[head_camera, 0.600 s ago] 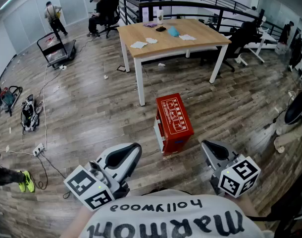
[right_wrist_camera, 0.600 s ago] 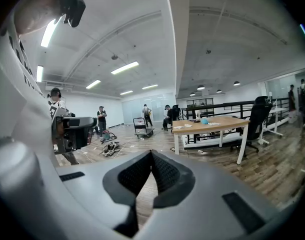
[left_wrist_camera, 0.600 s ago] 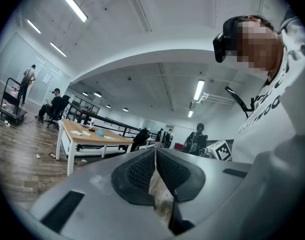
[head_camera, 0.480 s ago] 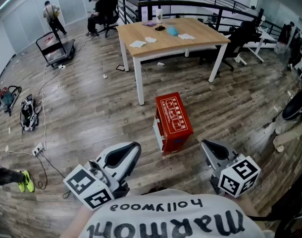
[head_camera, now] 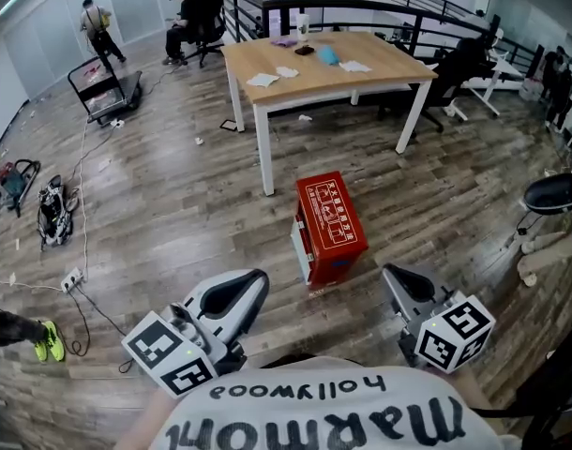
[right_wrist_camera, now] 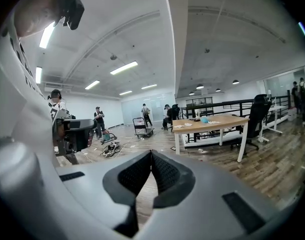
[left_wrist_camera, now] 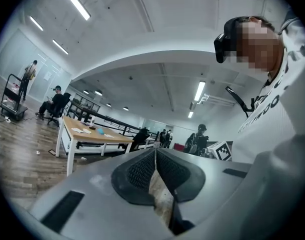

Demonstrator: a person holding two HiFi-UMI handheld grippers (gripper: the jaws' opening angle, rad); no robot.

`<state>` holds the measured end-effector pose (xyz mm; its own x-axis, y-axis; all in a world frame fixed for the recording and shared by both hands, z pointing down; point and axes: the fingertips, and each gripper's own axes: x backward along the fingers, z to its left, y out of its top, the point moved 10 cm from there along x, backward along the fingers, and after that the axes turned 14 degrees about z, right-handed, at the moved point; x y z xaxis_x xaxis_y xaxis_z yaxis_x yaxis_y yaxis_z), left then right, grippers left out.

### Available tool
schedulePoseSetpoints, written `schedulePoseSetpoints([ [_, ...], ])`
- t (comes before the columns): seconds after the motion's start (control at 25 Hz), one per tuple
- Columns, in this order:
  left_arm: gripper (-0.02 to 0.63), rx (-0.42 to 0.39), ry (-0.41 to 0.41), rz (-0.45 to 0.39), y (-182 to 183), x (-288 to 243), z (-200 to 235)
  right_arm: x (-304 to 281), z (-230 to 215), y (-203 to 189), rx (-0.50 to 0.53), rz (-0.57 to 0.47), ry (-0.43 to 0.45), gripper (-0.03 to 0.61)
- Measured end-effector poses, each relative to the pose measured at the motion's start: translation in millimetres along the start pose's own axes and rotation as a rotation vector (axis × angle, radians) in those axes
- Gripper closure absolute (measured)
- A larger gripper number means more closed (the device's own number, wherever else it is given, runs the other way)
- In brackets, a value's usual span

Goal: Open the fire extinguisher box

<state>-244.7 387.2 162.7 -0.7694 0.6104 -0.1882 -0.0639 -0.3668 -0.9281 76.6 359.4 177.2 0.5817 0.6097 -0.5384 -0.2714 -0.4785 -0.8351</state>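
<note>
Near the red box (head_camera: 329, 228), the left gripper (head_camera: 258, 281) and right gripper (head_camera: 392, 277) are both closed, empty.

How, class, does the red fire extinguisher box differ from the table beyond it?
The fire extinguisher box is red with white print; the table has a pale wood top on white legs. The box sits low; the table stands taller, carrying small items. Both rest on the wooden floor.
</note>
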Motion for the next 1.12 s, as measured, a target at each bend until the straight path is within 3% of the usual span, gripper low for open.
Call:
schedulePoseSetpoints([
  [0.36, 0.598, 0.008, -0.003, 0.013, -1.3, 14.1, 14.9, -12.2, 12.4, 4.5, -0.063, -0.072, 0.078, 0.566],
  [0.68, 0.598, 0.005, -0.009, -0.008, -14.8, 24.8, 40.8, -35.3, 25.0, -7.8, 0.014, -0.038, -0.024, 0.566],
  [1.12, 0.598, 0.051, -0.055, 0.028, -20.1, -5.4, 50.6, -39.4, 6.7, -14.6, -0.027, 0.008, -0.034, 0.566],
])
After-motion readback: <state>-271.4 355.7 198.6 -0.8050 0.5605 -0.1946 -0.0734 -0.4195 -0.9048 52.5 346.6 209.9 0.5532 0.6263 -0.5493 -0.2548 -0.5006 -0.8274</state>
